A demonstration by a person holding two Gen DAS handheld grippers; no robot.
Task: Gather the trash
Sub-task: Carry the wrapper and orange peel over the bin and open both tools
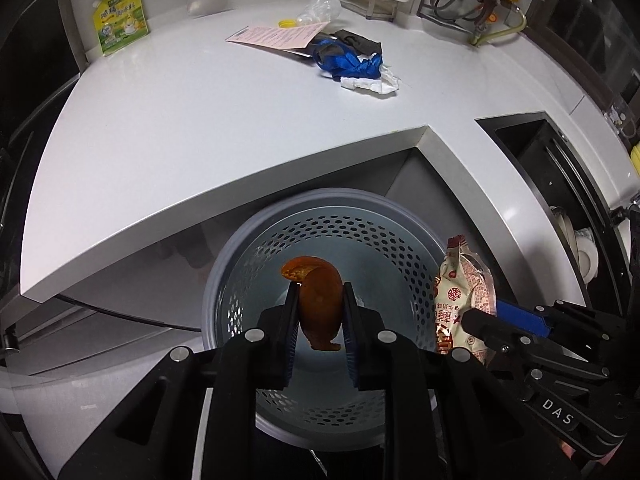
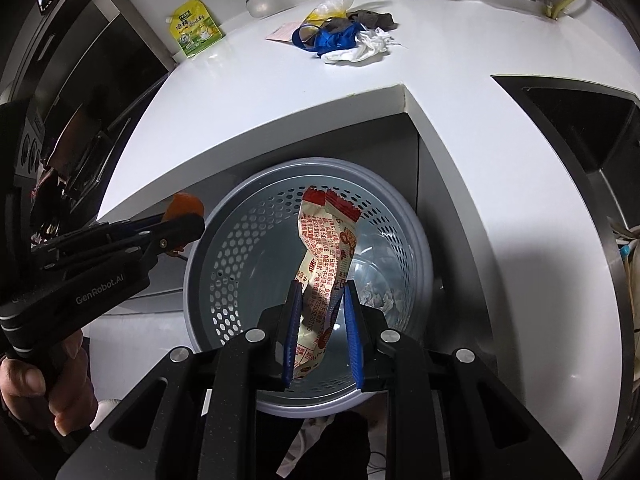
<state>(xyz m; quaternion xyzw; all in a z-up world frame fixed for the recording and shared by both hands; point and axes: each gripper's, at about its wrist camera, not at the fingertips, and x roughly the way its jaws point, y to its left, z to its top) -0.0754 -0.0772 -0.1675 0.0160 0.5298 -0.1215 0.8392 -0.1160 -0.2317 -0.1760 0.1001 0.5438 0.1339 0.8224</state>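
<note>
Over the perforated bin (image 1: 320, 240), the left gripper (image 1: 320, 320) pinches an orange peel (image 1: 320, 304); the right gripper (image 2: 320, 320) clamps a snack wrapper (image 2: 320, 264) (more trash lies on the tabletop (image 1: 180, 120)).

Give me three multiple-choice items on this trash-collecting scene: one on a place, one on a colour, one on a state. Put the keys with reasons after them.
1. Where does the perforated bin stand?
A. on the countertop
B. below the countertop's inner corner
C. inside the sink

2. What colour is the peel in the left gripper?
A. orange-brown
B. green
C. white

3. How is the printed wrapper held?
A. lying loose on the counter
B. hanging from the bin's rim
C. between the right gripper's pads, over the bin

Keys:
1 B: both wrist views show the bin lower than the white countertop, in front of its inner corner.
2 A: the piece between the left pads is orange-brown.
3 C: the right wrist view shows the wrapper clamped between the blue pads, dangling above the bin's opening.
</note>
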